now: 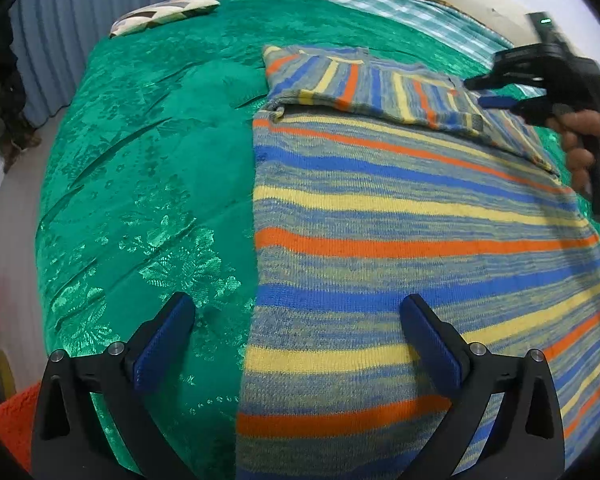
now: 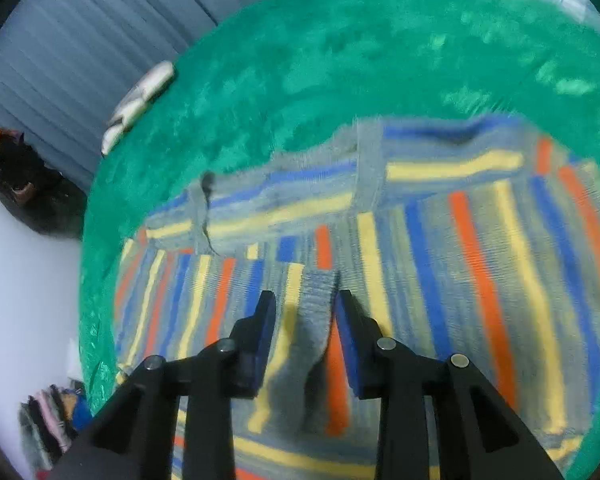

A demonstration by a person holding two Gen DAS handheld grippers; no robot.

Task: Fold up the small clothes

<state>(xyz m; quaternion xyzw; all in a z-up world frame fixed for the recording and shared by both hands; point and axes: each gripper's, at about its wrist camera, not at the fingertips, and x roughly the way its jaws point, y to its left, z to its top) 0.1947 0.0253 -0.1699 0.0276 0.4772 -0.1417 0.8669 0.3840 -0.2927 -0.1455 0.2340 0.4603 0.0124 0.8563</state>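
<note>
A striped knit sweater (image 1: 400, 220) in blue, yellow, orange and grey lies flat on a green bedspread (image 1: 148, 168). One sleeve (image 1: 364, 84) is folded across its top. My left gripper (image 1: 296, 312) is open, low over the sweater's near left edge, holding nothing. My right gripper (image 1: 484, 94) shows in the left wrist view at the far right, over the folded sleeve's end. In the blurred right wrist view the right gripper (image 2: 306, 300) has its jaws partly apart around the grey sleeve cuff (image 2: 318, 292), not clamped.
A patterned pillow (image 1: 164, 14) lies at the bed's far left corner. A checked cloth (image 1: 420, 16) covers the far right of the bed. Blue curtains (image 1: 80, 20) hang behind. An orange rug (image 1: 12, 420) lies on the floor at left.
</note>
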